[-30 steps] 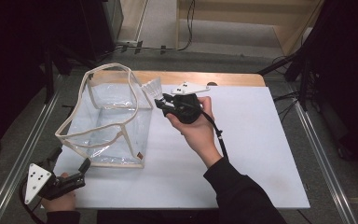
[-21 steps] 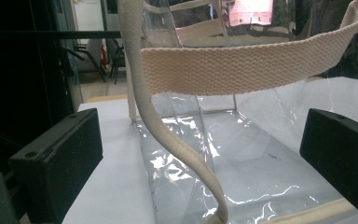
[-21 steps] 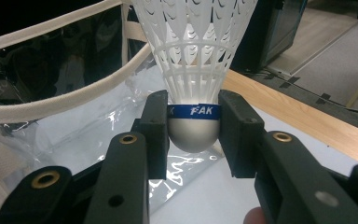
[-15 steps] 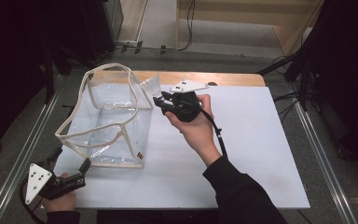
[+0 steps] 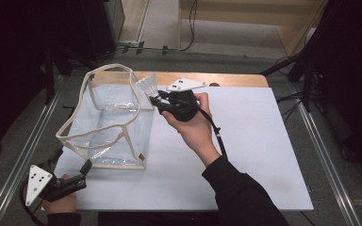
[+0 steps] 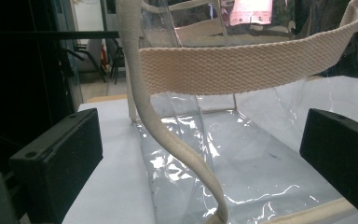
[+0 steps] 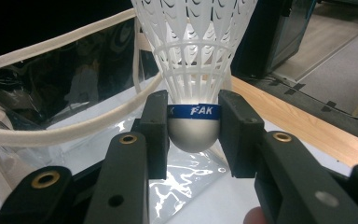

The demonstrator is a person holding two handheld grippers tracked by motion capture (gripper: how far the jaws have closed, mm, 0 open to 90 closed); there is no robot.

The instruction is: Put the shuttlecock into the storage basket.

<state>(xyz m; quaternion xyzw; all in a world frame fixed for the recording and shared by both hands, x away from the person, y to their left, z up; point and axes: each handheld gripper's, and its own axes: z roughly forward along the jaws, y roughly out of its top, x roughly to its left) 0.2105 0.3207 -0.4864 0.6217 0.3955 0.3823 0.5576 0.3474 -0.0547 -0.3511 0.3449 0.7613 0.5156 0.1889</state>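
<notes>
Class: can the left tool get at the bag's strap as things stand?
Probably yes: the left tool is open, and the strap of the bag hangs just ahead with nothing between.

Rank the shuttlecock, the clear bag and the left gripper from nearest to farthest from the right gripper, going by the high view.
1. shuttlecock: pinched in the right gripper fingers, at the bag's top corner.
2. clear bag: just left of it on the table.
3. left gripper: at the near left table edge, by the bag's near corner.
</notes>
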